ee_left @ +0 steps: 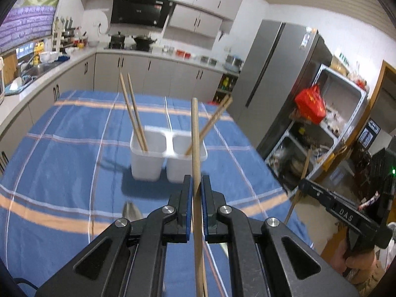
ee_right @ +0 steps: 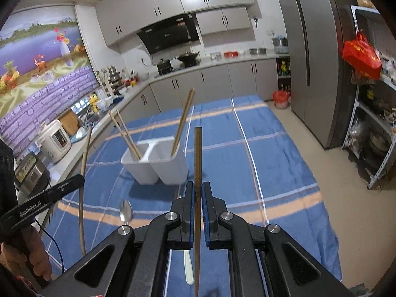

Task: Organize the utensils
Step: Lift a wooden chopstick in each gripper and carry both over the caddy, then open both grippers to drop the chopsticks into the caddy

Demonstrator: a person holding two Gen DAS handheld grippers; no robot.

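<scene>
Left gripper [ee_left: 196,193] and right gripper [ee_right: 197,198] each have jaws clamped on an upright chopstick [ee_left: 195,138], likely for dropping into the white holder [ee_left: 168,153] mid-worktop [ee_left: 61,148]

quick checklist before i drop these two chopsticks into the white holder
1. Left gripper pinches its light wooden chopstick: ok.
2. Right gripper pinches its darker wooden chopstick: ok.
3. White plastic two-compartment utensil holder upright on the blue plaid tablecloth: ok.
4. Room in both compartments, with two chopsticks in one and one or two in the other: ok.
5. Chopstick tips over a compartment: not ok, both short of it.
6. Metal spoon clear of the path: cannot tell.
</scene>
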